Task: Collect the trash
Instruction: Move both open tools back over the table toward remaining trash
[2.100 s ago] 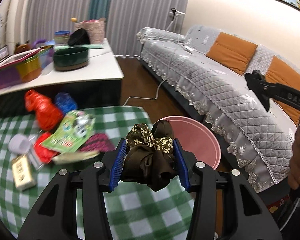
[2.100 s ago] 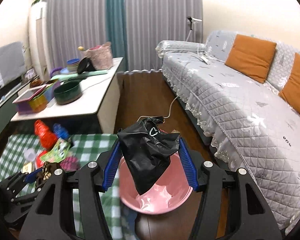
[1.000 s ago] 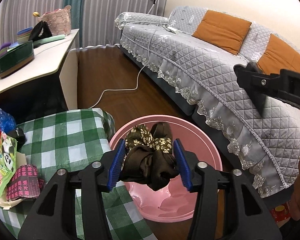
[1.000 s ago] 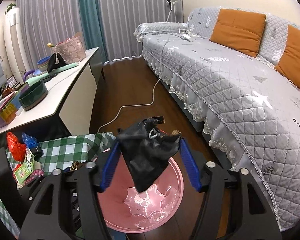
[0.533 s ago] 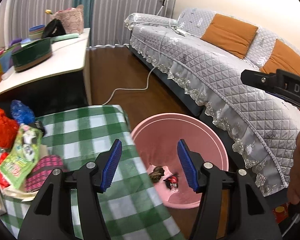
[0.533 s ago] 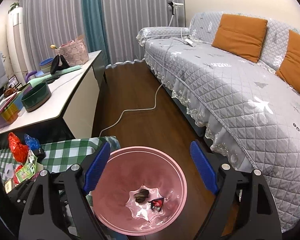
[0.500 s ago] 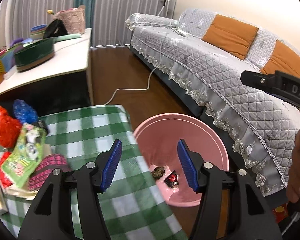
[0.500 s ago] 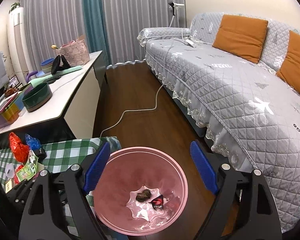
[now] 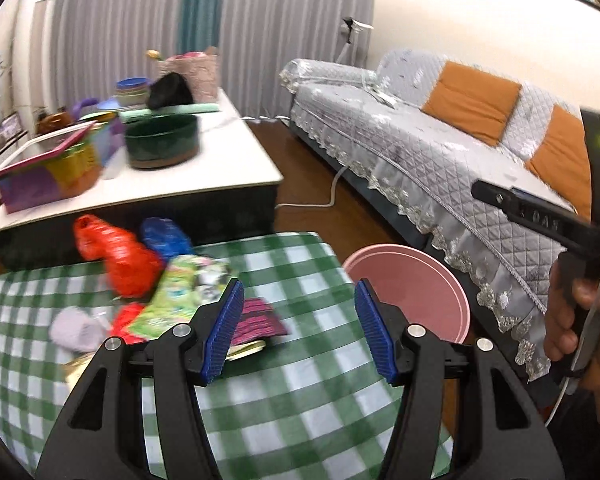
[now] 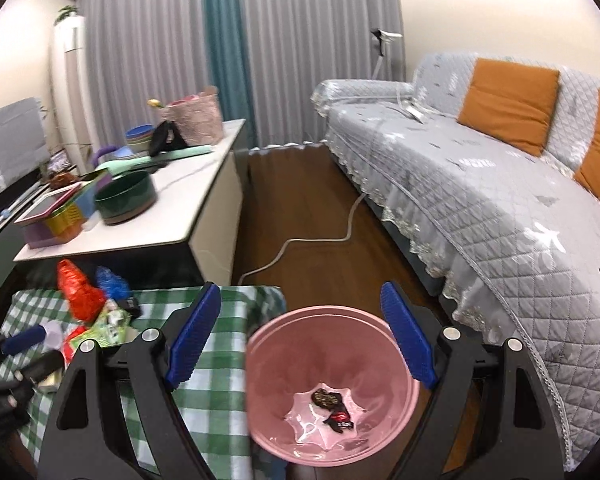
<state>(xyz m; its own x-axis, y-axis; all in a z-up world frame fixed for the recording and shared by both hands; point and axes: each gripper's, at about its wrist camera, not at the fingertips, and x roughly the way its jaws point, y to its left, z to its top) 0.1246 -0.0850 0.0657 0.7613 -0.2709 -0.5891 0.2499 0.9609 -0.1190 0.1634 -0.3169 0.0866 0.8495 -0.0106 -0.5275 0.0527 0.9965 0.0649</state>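
My left gripper (image 9: 300,332) is open and empty above the green checked table (image 9: 300,412). Just ahead of it lies loose trash: a red bag (image 9: 120,252), a blue bag (image 9: 166,236), a green packet (image 9: 176,296) and a magenta packet (image 9: 260,320). The pink bin (image 9: 416,288) stands on the floor off the table's right edge. My right gripper (image 10: 300,336) hangs open and empty over the pink bin (image 10: 328,360). A brown scrunched piece (image 10: 326,397) and a black wrapper (image 10: 340,420) lie at the bin's bottom.
A white side table (image 10: 188,208) behind the checked one carries a dark green bowl (image 10: 126,196), coloured boxes and a pink basket. A grey sofa (image 10: 480,200) with orange cushions fills the right. A white cable (image 10: 300,242) runs across the wood floor.
Both grippers opened and dropped their loads, the brown piece and the black bag, into the pink bin. The left one then swung left over the table; the right one shifted slightly.
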